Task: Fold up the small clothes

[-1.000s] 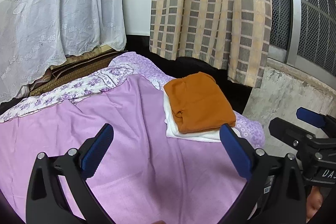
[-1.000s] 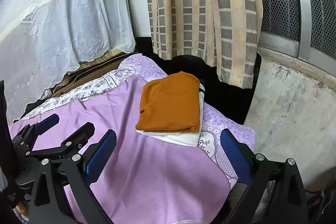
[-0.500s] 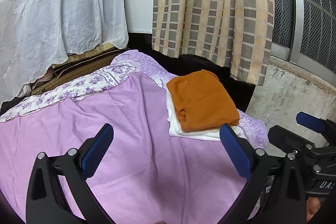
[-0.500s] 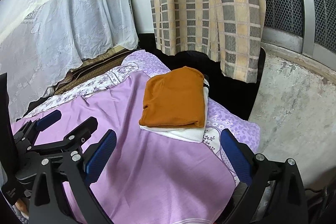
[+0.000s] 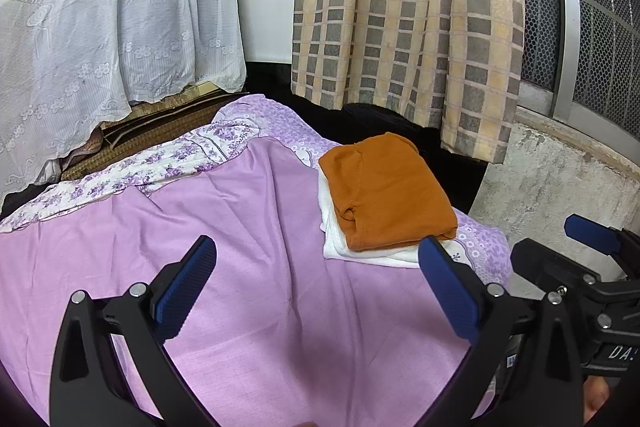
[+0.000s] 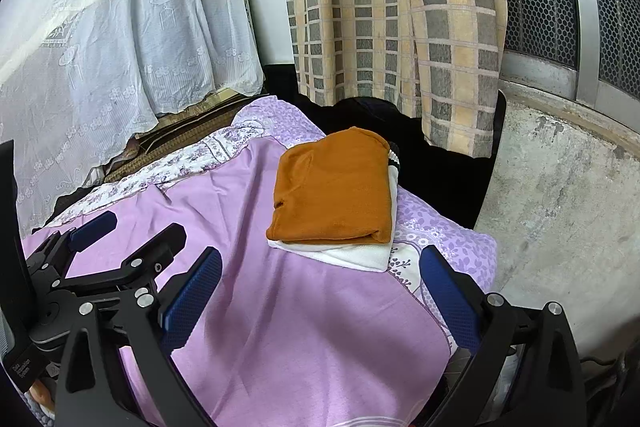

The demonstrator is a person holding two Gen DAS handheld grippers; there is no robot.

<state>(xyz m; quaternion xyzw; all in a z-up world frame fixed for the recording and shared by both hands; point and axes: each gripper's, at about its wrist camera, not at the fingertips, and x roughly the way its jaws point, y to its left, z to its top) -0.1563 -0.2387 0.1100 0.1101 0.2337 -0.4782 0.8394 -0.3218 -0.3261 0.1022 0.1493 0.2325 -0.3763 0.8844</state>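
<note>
A lilac cotton bedsheet [image 5: 248, 267] covers the work surface. A folded rust-orange knit garment [image 6: 336, 191] lies stacked on a folded white cloth [image 6: 352, 255] at the far right corner. Left gripper [image 5: 316, 291] and right gripper [image 6: 320, 291] hover spread, empty. Folding appears complete; no unfolded garment is visible

A home bedroom: purple bedsheet [image 5: 248, 259], checked curtain [image 5: 408, 19].

Checked curtain [image 5: 404, 23], lace drape [image 5: 100, 15], mesh window [image 5: 600, 19], concrete wall [image 6: 560, 203].
</note>
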